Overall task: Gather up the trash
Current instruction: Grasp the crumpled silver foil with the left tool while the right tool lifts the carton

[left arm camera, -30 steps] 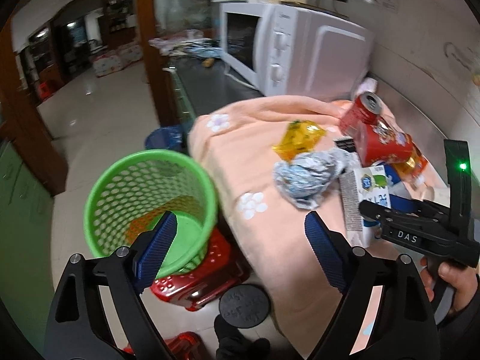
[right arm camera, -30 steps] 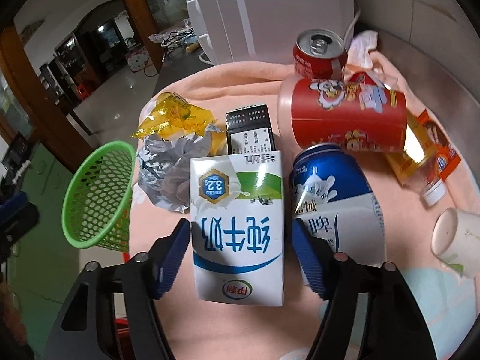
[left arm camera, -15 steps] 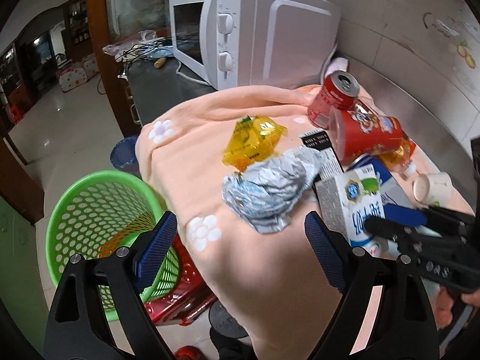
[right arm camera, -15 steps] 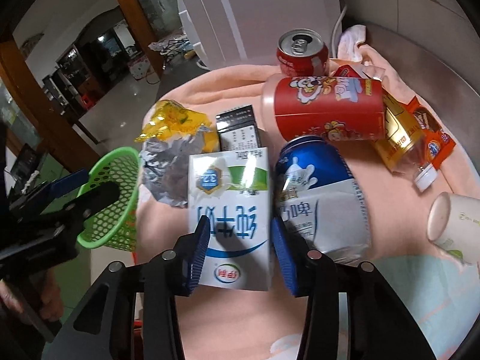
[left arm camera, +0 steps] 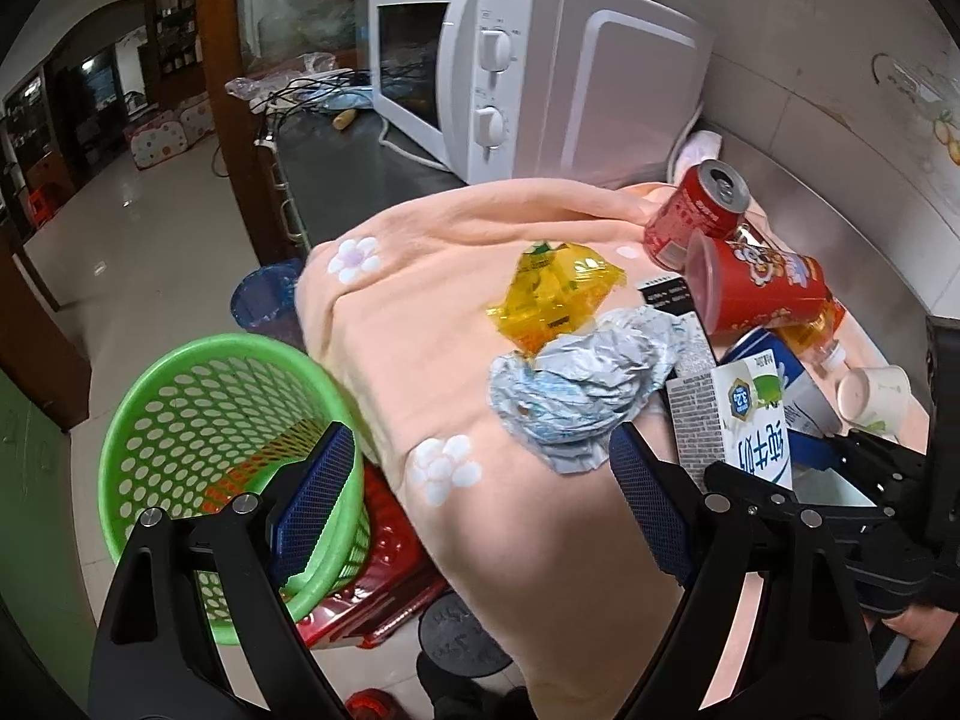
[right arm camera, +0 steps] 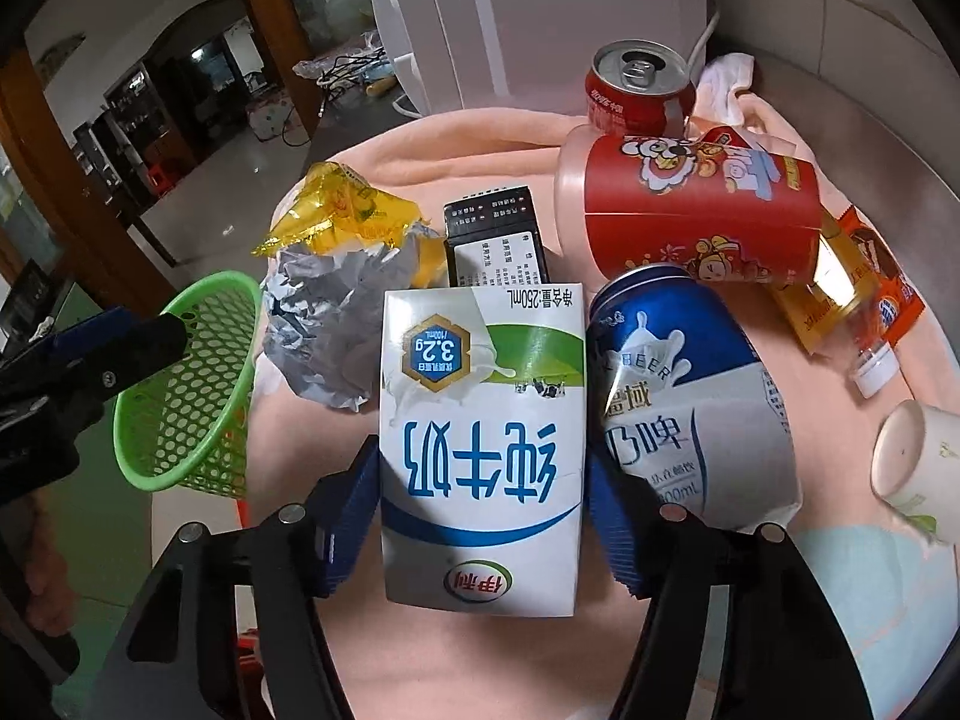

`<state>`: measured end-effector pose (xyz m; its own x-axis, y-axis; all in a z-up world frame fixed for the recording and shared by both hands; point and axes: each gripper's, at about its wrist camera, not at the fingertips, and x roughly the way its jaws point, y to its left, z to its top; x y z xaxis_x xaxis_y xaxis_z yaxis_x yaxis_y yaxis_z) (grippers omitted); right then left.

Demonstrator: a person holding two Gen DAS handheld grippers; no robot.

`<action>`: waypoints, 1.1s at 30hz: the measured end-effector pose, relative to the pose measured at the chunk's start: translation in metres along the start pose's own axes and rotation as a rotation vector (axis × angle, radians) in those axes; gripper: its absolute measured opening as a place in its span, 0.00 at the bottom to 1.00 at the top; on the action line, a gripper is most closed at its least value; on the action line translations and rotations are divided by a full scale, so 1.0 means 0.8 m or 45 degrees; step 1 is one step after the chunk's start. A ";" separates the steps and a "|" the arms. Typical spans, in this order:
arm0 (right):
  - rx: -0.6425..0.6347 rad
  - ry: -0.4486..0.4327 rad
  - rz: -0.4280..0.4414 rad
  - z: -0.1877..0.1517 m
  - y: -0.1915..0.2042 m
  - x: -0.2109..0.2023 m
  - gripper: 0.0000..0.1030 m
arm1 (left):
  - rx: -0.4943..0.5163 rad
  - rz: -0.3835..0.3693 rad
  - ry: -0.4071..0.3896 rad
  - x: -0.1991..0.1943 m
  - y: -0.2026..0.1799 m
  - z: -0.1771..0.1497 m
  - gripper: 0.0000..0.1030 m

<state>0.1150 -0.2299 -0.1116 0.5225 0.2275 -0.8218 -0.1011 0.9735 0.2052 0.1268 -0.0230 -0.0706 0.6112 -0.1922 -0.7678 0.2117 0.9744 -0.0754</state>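
Peach fleece cloth [left arm camera: 456,324] with little white flowers covers the surface, draping off the front edge, and all the trash is piled on it. White microwave [left arm camera: 540,66] sits behind on a dark steel stretch, tiled wall to the right, glossy pale floor and a wooden door frame off to the left.

Milk carton [right arm camera: 480,438] lies flat between the right gripper [right arm camera: 483,516] fingers, which are opening right now; the blue pads sit right at its sides, but I can't say they're really pressing. Beside it there's a blue and white beer can [right arm camera: 690,396], a red paper cup [right arm camera: 696,204] on its side, a red soda can [right arm camera: 639,90], a crumpled silver wrapper [right arm camera: 324,324], a yellow wrapper [right arm camera: 342,216] and a black box [right arm camera: 495,240].

Left gripper [left arm camera: 480,504] has its fingers spread wide with nothing between them, over the cloth's edge. Green basket [left arm camera: 198,420] stands on the floor below the surface, on something red.

Hard to make out: the orange bottle [right arm camera: 834,306] is half tucked under the red cup, the white cup [right arm camera: 918,456] is cut by the edge, and what's inside the basket is just an orange blur through the mesh.
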 end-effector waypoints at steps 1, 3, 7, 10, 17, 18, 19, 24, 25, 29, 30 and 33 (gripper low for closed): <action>0.006 -0.005 0.003 -0.001 -0.002 -0.004 0.60 | 0.011 -0.008 -0.002 0.001 -0.004 0.001 0.83; 0.015 -0.019 0.017 -0.004 -0.006 -0.015 0.60 | 0.035 -0.019 -0.007 0.004 -0.013 0.002 0.84; 0.021 -0.042 0.030 -0.015 -0.013 -0.039 0.60 | 0.090 -0.028 -0.007 0.020 -0.031 0.002 0.86; 0.048 -0.061 0.051 -0.024 -0.023 -0.059 0.60 | 0.106 -0.036 0.015 0.039 -0.039 0.003 0.87; 0.051 -0.092 0.044 -0.030 -0.028 -0.087 0.60 | 0.083 -0.046 0.059 0.076 -0.048 0.005 0.87; 0.051 -0.095 0.042 -0.030 -0.029 -0.088 0.60 | 0.081 -0.043 0.059 0.079 -0.049 0.006 0.87; 0.052 -0.097 0.041 -0.030 -0.029 -0.089 0.60 | 0.086 -0.035 0.062 0.083 -0.050 0.006 0.87; 0.056 -0.096 0.037 -0.029 -0.030 -0.088 0.60 | 0.078 -0.075 0.070 0.092 -0.052 0.009 0.74; 0.056 -0.095 0.036 -0.029 -0.030 -0.087 0.60 | 0.071 -0.097 0.070 0.092 -0.051 0.009 0.67; 0.050 -0.097 0.038 -0.031 -0.028 -0.089 0.60 | 0.047 -0.185 0.067 0.091 -0.045 0.010 0.51; 0.048 -0.100 0.040 -0.031 -0.028 -0.090 0.60 | 0.042 -0.206 0.061 0.088 -0.043 0.009 0.48; 0.045 -0.103 0.042 -0.031 -0.026 -0.091 0.60 | 0.048 -0.242 0.059 0.080 -0.039 0.005 0.43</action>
<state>0.0584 -0.2662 -0.0693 0.5864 0.2549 -0.7688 -0.0896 0.9638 0.2512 0.1624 -0.0664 -0.1146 0.5220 -0.3660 -0.7704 0.3491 0.9158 -0.1985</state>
